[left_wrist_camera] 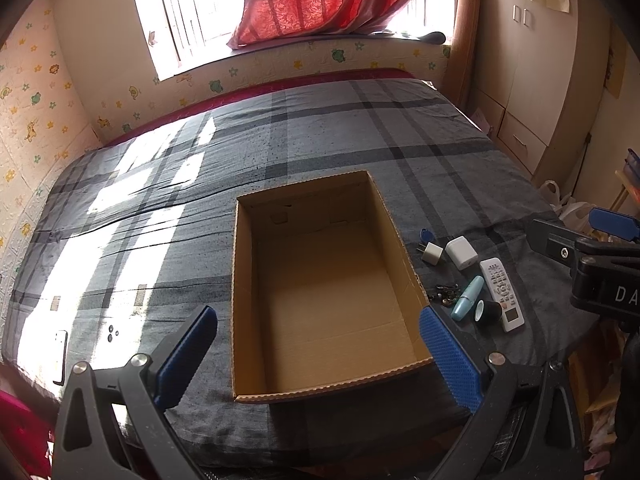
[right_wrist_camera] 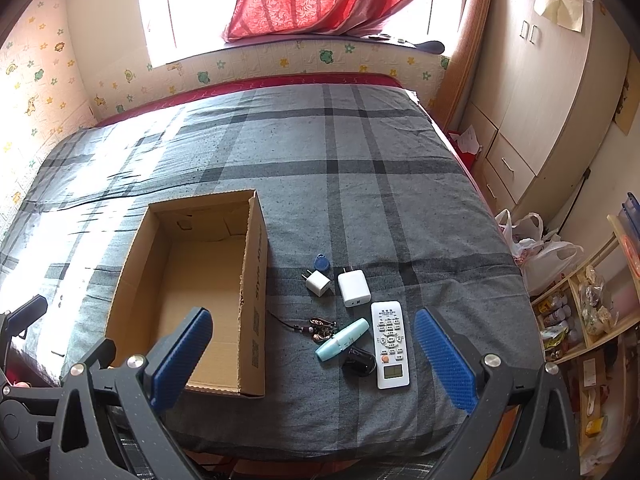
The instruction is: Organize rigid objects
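Cardboard box [right_wrist_camera: 208, 280]: empty, on bed | remote control [right_wrist_camera: 390, 344], chargers, teal tube: clustered just right of box | both grippers spread, empty | I'd take the remote across its narrow width first.

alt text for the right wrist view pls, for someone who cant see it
An open gripper hangs over a bed where an empty cardboard box sits left of a cluster of small items: a white remote, two white chargers, a teal tube, keys and a blue fob.
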